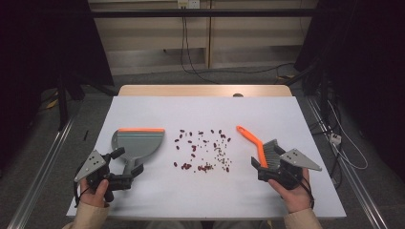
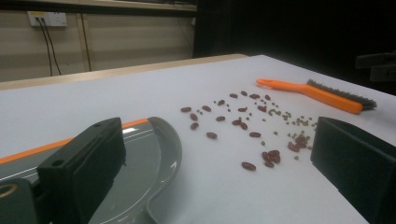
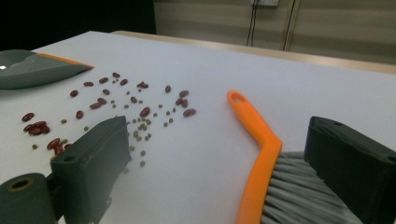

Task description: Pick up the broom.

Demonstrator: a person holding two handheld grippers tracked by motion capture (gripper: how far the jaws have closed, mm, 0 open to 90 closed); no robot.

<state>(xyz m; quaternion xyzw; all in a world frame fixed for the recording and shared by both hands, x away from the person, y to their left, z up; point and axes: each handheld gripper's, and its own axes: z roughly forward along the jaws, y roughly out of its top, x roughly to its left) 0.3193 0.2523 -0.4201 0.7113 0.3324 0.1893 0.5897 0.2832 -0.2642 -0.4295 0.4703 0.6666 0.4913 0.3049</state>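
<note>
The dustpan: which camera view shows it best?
The high view: the whole dustpan shows there, grey with an orange edge, handle toward the left gripper. The left gripper view gives just its near rim and inside, partly behind a jaw. The right gripper view catches one far corner.

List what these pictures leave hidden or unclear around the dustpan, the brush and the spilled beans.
- Grey plastic dustpan: high view, handle end hidden behind the left gripper.
- Orange-handled grey-bristled brush: right gripper view, bristle end cut by the bottom edge.
- Small greenish beans: high view, too small to count.
</note>
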